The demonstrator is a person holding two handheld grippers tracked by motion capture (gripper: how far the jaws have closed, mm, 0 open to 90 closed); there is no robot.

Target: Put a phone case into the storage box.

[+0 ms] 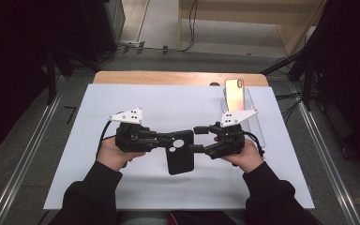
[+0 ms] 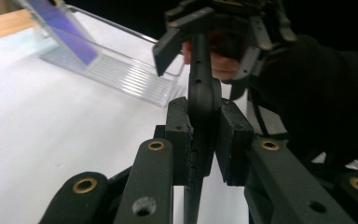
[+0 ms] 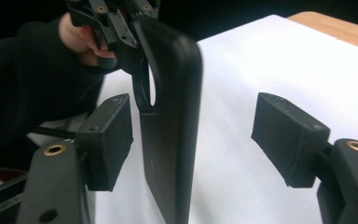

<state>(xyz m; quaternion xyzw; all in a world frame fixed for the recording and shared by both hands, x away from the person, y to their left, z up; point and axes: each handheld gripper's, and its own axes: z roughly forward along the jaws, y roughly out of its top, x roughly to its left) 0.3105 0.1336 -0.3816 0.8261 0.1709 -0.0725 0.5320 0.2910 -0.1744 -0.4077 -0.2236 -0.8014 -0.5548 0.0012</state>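
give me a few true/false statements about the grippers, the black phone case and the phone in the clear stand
1. The left gripper is clamped on the black phone case. True.
2. The right gripper is shut on the case. False: its jaws stand wide apart, with the case between them and a clear gap to the jaw that sits at the right in the right gripper view.
3. The phone leans in a clear stand at the far right of the table. True.
4. The phone is already inside the case. False: the case is empty, and light shows through its camera cutout in the high view.
5. The case lies flat on the white mat. False: it is held up between the grippers.
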